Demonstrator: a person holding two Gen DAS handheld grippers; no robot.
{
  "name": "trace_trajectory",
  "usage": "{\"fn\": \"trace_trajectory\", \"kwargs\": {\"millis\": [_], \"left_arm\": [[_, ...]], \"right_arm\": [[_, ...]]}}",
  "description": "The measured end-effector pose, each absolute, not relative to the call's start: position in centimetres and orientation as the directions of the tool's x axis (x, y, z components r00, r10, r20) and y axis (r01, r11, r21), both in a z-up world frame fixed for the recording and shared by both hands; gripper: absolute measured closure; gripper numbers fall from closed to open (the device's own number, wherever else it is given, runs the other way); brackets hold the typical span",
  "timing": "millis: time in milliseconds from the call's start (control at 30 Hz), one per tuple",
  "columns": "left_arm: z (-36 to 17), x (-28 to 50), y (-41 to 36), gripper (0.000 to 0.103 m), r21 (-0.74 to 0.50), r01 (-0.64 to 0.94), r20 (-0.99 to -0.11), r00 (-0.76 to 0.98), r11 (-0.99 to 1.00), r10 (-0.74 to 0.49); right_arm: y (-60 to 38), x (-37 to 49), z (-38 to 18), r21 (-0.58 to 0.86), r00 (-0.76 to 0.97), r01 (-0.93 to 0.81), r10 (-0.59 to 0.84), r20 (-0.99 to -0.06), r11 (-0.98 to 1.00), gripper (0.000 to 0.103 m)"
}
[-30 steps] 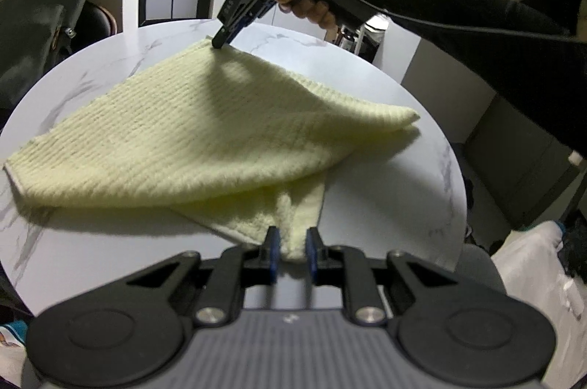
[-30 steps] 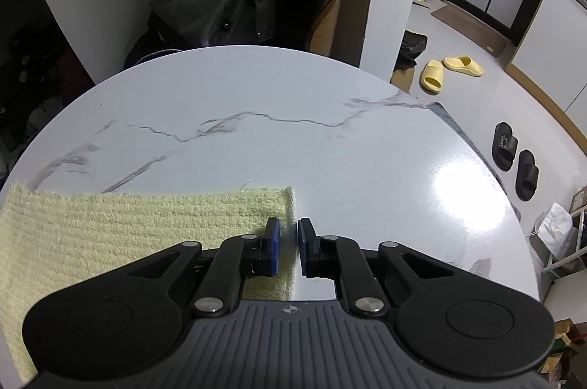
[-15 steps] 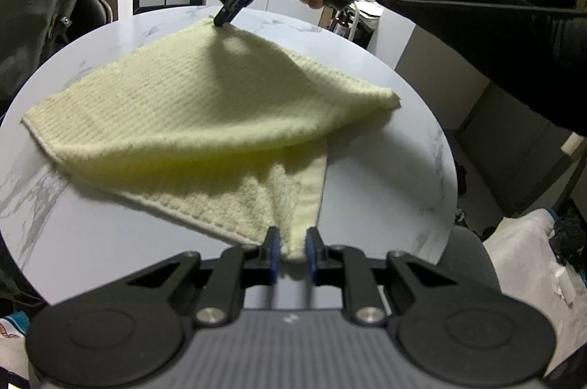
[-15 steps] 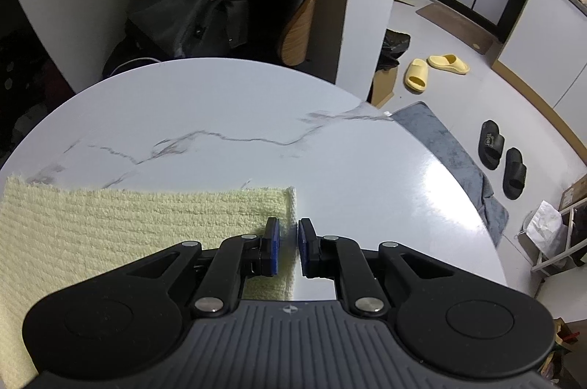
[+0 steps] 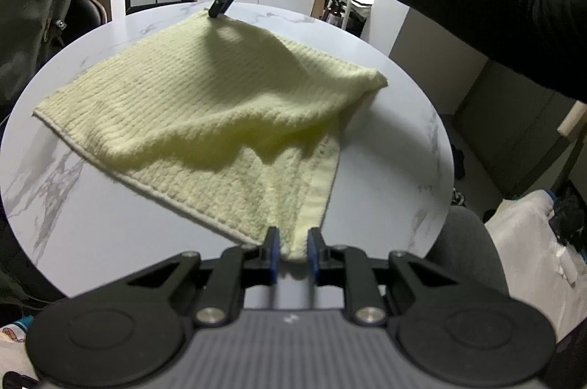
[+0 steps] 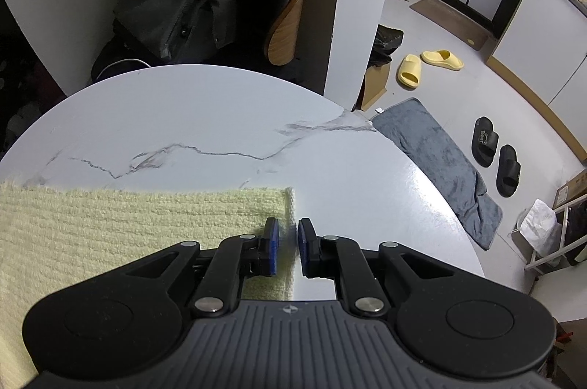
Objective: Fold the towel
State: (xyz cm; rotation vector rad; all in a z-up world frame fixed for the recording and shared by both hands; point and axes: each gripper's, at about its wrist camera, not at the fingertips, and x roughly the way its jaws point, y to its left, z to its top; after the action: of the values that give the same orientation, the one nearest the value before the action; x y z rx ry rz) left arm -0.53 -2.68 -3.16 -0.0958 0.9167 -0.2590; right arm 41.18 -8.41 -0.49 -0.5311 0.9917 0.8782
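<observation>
**Pale yellow towel could slip from the left jaws before the fold is laid**

The towel [image 5: 205, 117] lies half folded on the round marble table [image 5: 385, 176]. The left gripper [image 5: 292, 251] has one corner between its jaws, which are opening, so this corner may drop early and leave the edges uneven. The right gripper [image 6: 288, 248] is clamped on the far corner, low over the table; a pull from there could drag the cloth askew. Compared with one second ago, the upper layer has travelled further across and the lower hem shows more.
</observation>
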Motion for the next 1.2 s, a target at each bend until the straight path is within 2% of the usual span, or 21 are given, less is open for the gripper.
{"fn": "trace_trajectory", "kwargs": {"millis": [400, 467, 533, 733, 833, 1000, 1133, 1200], "left_arm": [[-3.0, -1.8, -2.5, 0.084, -0.191, 0.187, -0.771, 0.579, 0.964, -0.265], [-3.0, -1.7, -2.5, 0.084, -0.187, 0.187, -0.772, 0.579, 0.964, -0.262], [-3.0, -1.6, -2.7, 0.084, -0.181, 0.189, -0.774, 0.578, 0.965, -0.259], [-3.1, -1.4, -2.4, 0.083, -0.194, 0.185, -0.769, 0.581, 0.963, -0.267], [-3.1, -1.3, -2.4, 0.077, -0.202, 0.181, -0.766, 0.583, 0.963, -0.27], [-2.9, -1.2, -2.8, 0.054, -0.211, 0.172, -0.767, 0.581, 0.962, -0.272], [-2.8, -1.4, -2.7, 0.052, -0.184, 0.152, -0.769, 0.593, 0.971, -0.239], [-2.7, -1.5, -2.6, 0.048, -0.182, 0.141, -0.765, 0.602, 0.973, -0.23]], "right_arm": [[-8.1, 41.6, -0.5, -0.022, 0.294, -0.809, 0.372, -0.881, 0.587, 0.087], [-8.3, 41.8, -0.5, -0.018, 0.297, -0.799, 0.369, -0.881, 0.601, 0.075], [-8.5, 41.9, -0.5, -0.021, 0.303, -0.792, 0.364, -0.881, 0.61, 0.07], [-10.0, 41.3, 0.9, -0.01, 0.34, -0.779, 0.409, -0.847, 0.627, 0.069], [-11.4, 40.1, 2.4, -0.027, 0.376, -0.777, 0.43, -0.821, 0.629, 0.062], [-13.6, 38.0, 3.4, -0.046, 0.369, -0.799, 0.429, -0.824, 0.599, 0.06], [-16.5, 35.7, 3.7, -0.038, 0.376, -0.792, 0.437, -0.817, 0.609, 0.054], [-17.4, 35.0, 3.6, -0.031, 0.376, -0.788, 0.44, -0.815, 0.615, 0.052]]}}
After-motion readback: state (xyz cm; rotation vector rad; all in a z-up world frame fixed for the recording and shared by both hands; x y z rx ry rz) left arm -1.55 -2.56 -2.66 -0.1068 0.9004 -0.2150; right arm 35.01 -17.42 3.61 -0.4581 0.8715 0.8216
